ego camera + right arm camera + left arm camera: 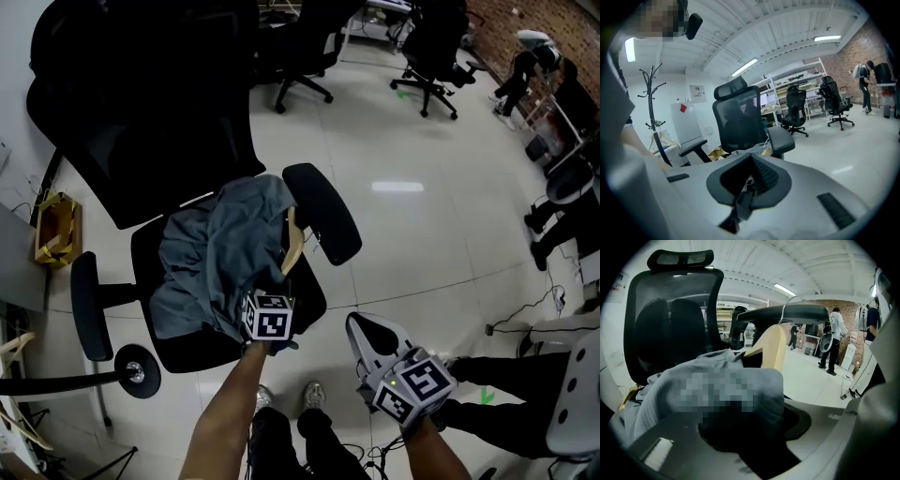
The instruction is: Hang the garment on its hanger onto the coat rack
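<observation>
A grey-blue garment (220, 253) lies crumpled on the seat of a black office chair (141, 112), with its wooden hanger (292, 246) sticking out on the right beside the armrest (323, 211). My left gripper (262, 295) is down at the garment's near edge. In the left gripper view a fold of the garment (754, 380) sits between the jaws of the left gripper (754, 427), which stand apart, and the hanger (771, 347) rises behind. My right gripper (370, 330) hovers over the floor to the right of the seat, shut and empty (745, 187). The black coat rack (651, 112) stands at the left.
Other office chairs (431, 47) stand at the far side of the tiled floor, and people (520, 70) are near the brick wall. A black pole (56, 382) and spare wooden hangers (19, 347) lie at the lower left. My shoes (314, 394) are below the seat.
</observation>
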`<act>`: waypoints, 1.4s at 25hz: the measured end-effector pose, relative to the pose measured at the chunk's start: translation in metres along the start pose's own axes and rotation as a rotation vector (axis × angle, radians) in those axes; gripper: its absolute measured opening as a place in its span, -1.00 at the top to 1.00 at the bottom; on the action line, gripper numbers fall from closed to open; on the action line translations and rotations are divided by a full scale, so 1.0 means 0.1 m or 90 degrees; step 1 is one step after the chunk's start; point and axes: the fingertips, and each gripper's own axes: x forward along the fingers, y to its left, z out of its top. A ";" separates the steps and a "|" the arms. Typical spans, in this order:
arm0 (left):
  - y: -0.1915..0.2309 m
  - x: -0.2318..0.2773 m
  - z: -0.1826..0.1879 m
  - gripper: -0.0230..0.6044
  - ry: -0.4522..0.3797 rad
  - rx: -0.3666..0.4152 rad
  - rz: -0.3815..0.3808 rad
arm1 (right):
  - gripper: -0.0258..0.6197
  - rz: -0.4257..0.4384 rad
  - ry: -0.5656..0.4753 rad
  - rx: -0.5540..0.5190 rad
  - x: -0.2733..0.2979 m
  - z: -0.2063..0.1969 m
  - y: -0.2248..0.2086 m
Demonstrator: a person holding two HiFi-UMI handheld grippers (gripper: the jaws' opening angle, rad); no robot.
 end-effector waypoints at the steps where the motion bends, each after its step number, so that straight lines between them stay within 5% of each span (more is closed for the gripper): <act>1: 0.02 0.00 0.02 0.33 -0.002 0.014 0.008 | 0.88 -0.003 0.001 0.003 -0.01 -0.01 -0.03; 4: 0.05 -0.05 0.10 0.87 -0.011 0.066 0.038 | 0.88 -0.010 0.007 0.009 -0.04 -0.04 -0.12; 10: 0.33 -0.33 0.23 0.88 -0.007 0.017 0.066 | 0.88 -0.001 0.005 0.014 -0.06 0.08 -0.10; 17: 0.59 -0.99 0.66 0.88 -0.076 0.003 0.092 | 0.88 0.029 -0.020 -0.003 -0.04 0.40 0.18; 28: 0.94 -2.63 1.33 0.88 -0.169 0.116 0.163 | 0.88 0.075 -0.085 -0.015 -0.26 1.01 0.81; 35: 1.07 -3.80 1.72 0.88 -0.216 0.131 0.122 | 0.88 0.090 -0.142 -0.042 -0.39 1.40 1.35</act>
